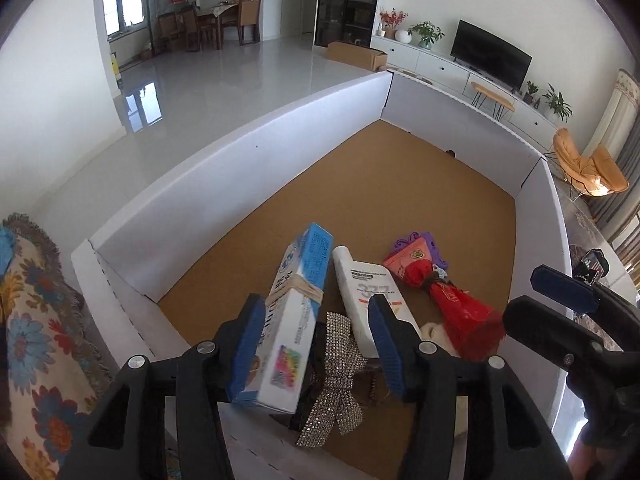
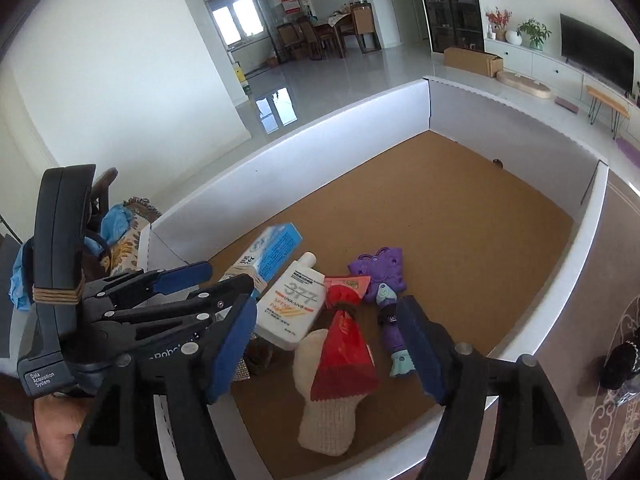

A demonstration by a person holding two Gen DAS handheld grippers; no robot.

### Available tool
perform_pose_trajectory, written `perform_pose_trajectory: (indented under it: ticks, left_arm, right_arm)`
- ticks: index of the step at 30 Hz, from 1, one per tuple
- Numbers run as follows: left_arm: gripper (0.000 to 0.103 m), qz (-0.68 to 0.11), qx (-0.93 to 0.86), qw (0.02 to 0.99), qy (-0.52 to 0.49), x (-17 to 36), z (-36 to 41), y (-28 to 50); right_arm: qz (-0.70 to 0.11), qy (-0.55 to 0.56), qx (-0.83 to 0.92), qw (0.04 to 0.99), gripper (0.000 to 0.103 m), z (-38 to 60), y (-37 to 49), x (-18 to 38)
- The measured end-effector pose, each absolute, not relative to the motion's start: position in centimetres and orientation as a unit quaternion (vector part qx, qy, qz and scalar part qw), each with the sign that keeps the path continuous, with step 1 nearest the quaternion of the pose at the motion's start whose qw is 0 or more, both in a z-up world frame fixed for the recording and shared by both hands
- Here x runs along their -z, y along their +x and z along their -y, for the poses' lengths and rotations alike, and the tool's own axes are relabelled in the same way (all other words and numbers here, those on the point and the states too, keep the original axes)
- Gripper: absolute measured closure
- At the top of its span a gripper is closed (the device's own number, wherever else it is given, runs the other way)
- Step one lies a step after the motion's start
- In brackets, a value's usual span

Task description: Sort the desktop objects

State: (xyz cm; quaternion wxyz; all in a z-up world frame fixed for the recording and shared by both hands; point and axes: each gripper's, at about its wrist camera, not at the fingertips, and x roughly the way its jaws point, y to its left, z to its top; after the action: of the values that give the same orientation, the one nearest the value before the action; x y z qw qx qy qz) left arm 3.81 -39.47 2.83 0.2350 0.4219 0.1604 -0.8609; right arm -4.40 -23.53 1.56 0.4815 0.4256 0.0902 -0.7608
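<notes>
Blue-padded fingers of the left gripper [image 1: 316, 344] framed a blue-and-white carton [image 1: 294, 320] bound with a rubber band; the box leaned against the left pad, the other pad stood clear of it, and the jaws were parted with no grip shown. The right gripper [image 2: 332, 350] stood wider apart above the pile, holding nothing, its pads either side of a cream knitted glove [image 2: 326, 396] and a glossy red foil packet [image 2: 342, 344].

Every item was crowded at the near edge of the brown cork surface [image 1: 400, 184], toward the near left corner. From left lay the carton, a rhinestone bow [image 1: 336, 376] sparkling beside it, a flat white sunscreen tube [image 2: 294, 308] printed "377", the red packet across the glove, and a purple plastic toy figure [image 2: 386, 292] with pale blue feet.

Low white walls [image 1: 240, 152] enclosed the surface on all sides, their corners slotted together. Beyond the pile the cork lay open to the far edge and far corners, giving wide room for moving. A flowered, fringed cloth [image 1: 36, 320] lay outside the left wall.
</notes>
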Motion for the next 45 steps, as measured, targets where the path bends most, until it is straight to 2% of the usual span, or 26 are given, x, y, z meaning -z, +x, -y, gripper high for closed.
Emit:
perform_pose_trajectory:
  ticks: [2, 3, 7, 9, 10, 12, 17, 23, 26, 33, 45]
  left_arm:
    - [0.026, -0.164, 0.873, 0.227, 0.4, -3.4, 38.2, 4.6]
    - [0.025, -0.163, 0.88, 0.222, 0.388, -3.8, 37.3, 4.9]
    - [0.024, -0.141, 0.904, 0.174, 0.364, -5.8, 32.7, 4.8]
    - [0.022, -0.128, 0.914, 0.138, 0.359, -6.5, 29.4, 4.6]
    - [0.018, -0.12, 0.918, 0.117, 0.359, -6.7, 27.6, 4.3]
    - [0.005, -0.1, 0.924, 0.073, 0.362, -6.4, 23.6, 3.7]
    - [0.004, -0.045, 0.914, 0.009, 0.403, -2.4, 14.7, 1.1]
    - [0.004, -0.023, 0.885, 0.008, 0.465, 3.5, 8.7, -3.7]
    - [0.004, -0.008, 0.883, 0.015, 0.47, 4.8, 7.8, -4.7]
    - [0.0, -0.004, 0.89, 0.017, 0.455, 5.1, 7.9, -4.2]
    - [0.0, -0.007, 0.889, 0.018, 0.457, 5.2, 7.8, -4.6]
  right_arm:
    - [-0.063, 0.415, 0.767, 0.486, 0.024, 22.1, -4.3, -1.5]
    - [-0.057, 0.407, 0.772, 0.484, 0.019, 21.0, -4.3, -1.6]
    - [-0.055, 0.364, 0.808, 0.46, 0.011, 14.9, -4.5, -1.9]
    - [-0.059, 0.348, 0.832, 0.429, 0.003, 10.9, -5.0, -1.6]
    - [-0.061, 0.343, 0.843, 0.409, 0.002, 8.6, -5.1, -1.1]
    - [-0.069, 0.347, 0.861, 0.365, 0.002, 3.8, -5.8, 0.2]
    - [-0.118, 0.403, 0.875, 0.24, 0.002, -7.2, -7.4, 5.6]
    - [-0.078, 0.437, 0.88, 0.168, 0.002, -17.0, -6.8, 7.6]
    - [-0.052, 0.433, 0.886, 0.16, 0.002, -18.0, -6.6, 6.9]
    - [-0.069, 0.452, 0.88, 0.127, 0.0, -17.1, -7.0, 8.0]
    - [-0.068, 0.451, 0.881, 0.127, 0.0, -17.1, -7.2, 8.2]
